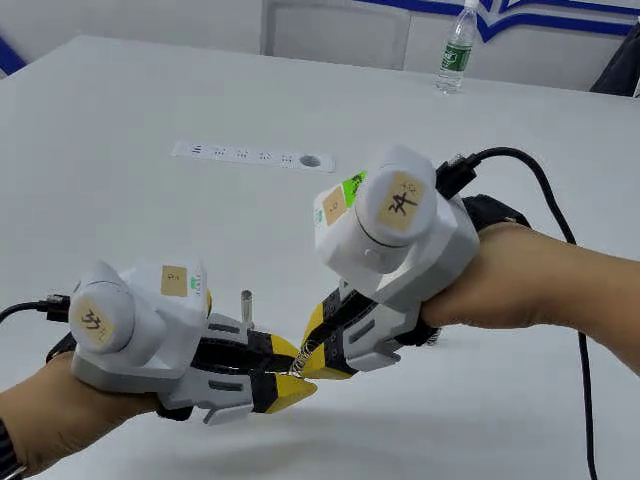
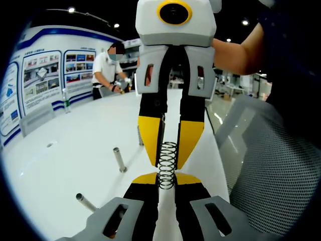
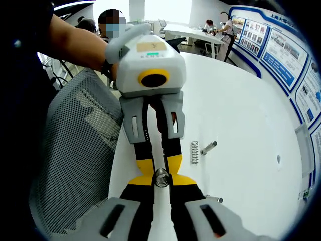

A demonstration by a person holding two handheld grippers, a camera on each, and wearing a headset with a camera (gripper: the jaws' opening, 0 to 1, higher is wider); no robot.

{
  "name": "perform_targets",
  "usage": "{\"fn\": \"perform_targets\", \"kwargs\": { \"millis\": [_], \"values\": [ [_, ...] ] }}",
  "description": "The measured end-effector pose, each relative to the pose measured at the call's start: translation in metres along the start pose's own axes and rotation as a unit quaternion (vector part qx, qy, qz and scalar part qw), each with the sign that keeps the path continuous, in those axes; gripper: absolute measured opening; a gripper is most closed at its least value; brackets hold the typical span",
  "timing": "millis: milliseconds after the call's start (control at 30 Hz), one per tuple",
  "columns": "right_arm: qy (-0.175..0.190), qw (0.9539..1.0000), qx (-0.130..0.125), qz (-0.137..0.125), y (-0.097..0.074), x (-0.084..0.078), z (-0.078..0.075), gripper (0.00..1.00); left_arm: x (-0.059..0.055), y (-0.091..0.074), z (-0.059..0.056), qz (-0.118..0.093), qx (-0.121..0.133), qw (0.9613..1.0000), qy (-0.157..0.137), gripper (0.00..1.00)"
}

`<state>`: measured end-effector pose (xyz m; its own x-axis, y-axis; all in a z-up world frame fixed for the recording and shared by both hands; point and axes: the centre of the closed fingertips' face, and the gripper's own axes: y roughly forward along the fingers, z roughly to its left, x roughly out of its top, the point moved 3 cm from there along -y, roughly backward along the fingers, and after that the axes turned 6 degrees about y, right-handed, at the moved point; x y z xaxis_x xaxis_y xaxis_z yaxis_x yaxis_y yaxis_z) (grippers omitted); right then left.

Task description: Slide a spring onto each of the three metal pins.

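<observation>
We hold a small spring up in the air between our two claws. The left claw is clenched on one end of it. The right claw looks clenched on the other end, tip to tip with the left one. The thing to watch is the standing pin on the white tabletop. The spring is just to the right of that pin, a bit nearer to us, and up off the tabletop. The pin points straight up and is bare. The spring's long side runs from claw to claw, more flat than upright. So we think the spring must be tipped up and its open end brought over the pin's top before it can slide down. The left claw is the nearer one to the pin. In the right gripper view a loose spring lies on the tabletop just beside a bare pin. We cannot tell if it is the same pin.
</observation>
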<state>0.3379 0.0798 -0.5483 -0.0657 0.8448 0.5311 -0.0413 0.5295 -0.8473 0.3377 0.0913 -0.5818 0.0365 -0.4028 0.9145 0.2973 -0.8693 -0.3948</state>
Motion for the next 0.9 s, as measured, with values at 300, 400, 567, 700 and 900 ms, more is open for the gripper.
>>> {"fn": "perform_targets", "kwargs": {
  "millis": [300, 400, 567, 700, 900],
  "values": [
    [0.001, 1.0000, -0.005, 0.008, -0.001, -0.003, -0.004, 0.12, -0.003, 0.000, 0.001, 0.004, 0.005, 1.0000, -0.003, 0.14],
    [0.003, 0.9999, -0.007, 0.009, -0.003, -0.004, -0.006, 0.12, -0.003, -0.002, 0.002, 0.004, 0.007, 1.0000, -0.004, 0.16],
    [0.007, 0.9998, -0.012, 0.015, -0.006, -0.009, -0.010, 0.12, -0.006, -0.009, 0.005, 0.005, 0.016, 0.9998, -0.010, 0.20],
    [0.010, 0.9996, -0.017, 0.020, -0.011, -0.014, -0.015, 0.12, -0.009, -0.015, 0.008, 0.004, 0.025, 0.9995, -0.017, 0.23],
    [0.021, 0.9989, -0.030, 0.028, -0.022, -0.023, -0.027, 0.12, -0.014, -0.026, 0.009, 0.006, 0.038, 0.9988, -0.031, 0.29]
  ]
}}
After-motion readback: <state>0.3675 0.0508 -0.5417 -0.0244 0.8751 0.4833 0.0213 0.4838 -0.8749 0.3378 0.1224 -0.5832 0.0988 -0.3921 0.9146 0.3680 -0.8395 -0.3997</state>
